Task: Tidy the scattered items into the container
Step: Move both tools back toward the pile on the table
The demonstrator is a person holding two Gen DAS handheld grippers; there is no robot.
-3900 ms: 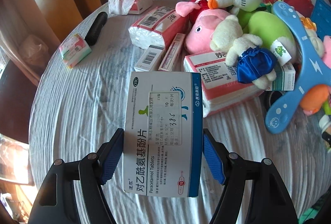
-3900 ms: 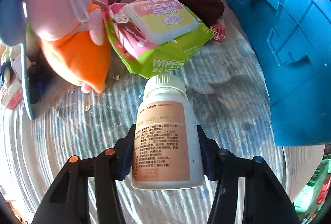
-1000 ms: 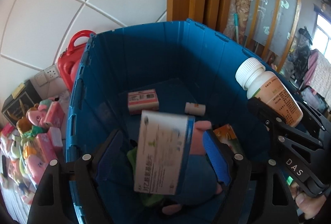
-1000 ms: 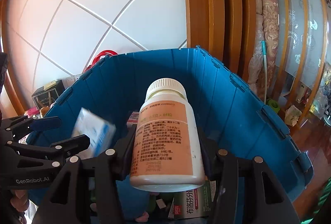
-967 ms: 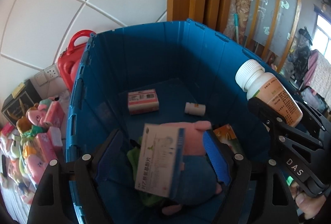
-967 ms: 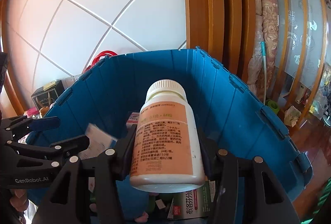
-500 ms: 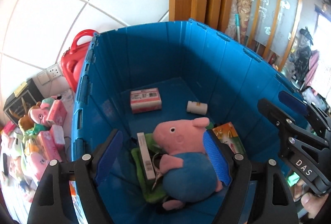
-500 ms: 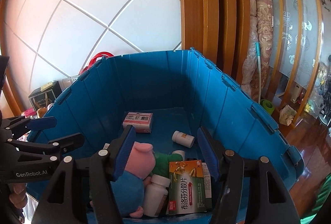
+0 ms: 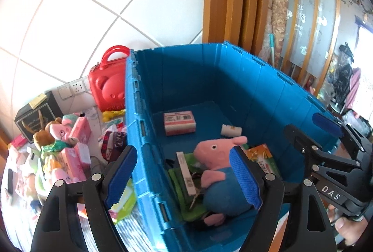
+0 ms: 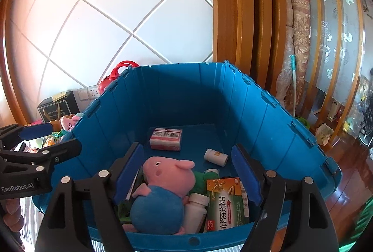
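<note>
Blue plastic crate (image 10: 268,126): seen from above by both wrist cameras, open-topped, with items lying on its floor.
Pink pig plush (image 10: 163,184): laid in the near part of the crate, blue body toward the cameras, snout pointing right.
White pill bottle (image 10: 195,210): lying just beside the plush and touching the green-and-orange medicine box (image 10: 227,203) — both are at the near wall.
Small white bottle (image 10: 215,157): on its side, further back on the crate floor.
Pink-and-white box (image 10: 166,139): flat near the far wall, apart from the rest.
White-and-blue tablet box (image 9: 185,172): apparently standing on edge against the plush's left side; only a narrow barcoded strip is seen.
Left gripper (image 9: 184,178): held over the crate's left wall with its jaws spread wide — nothing is gripped.
Right gripper (image 10: 187,174): its jaws have just been opening; nothing is between the pads, and the crate's contents are seen through the gap.
Scattered items (image 9: 70,149): plush toys and pink packets are piled on the table outside the crate, beside a red case (image 9: 109,86).
</note>
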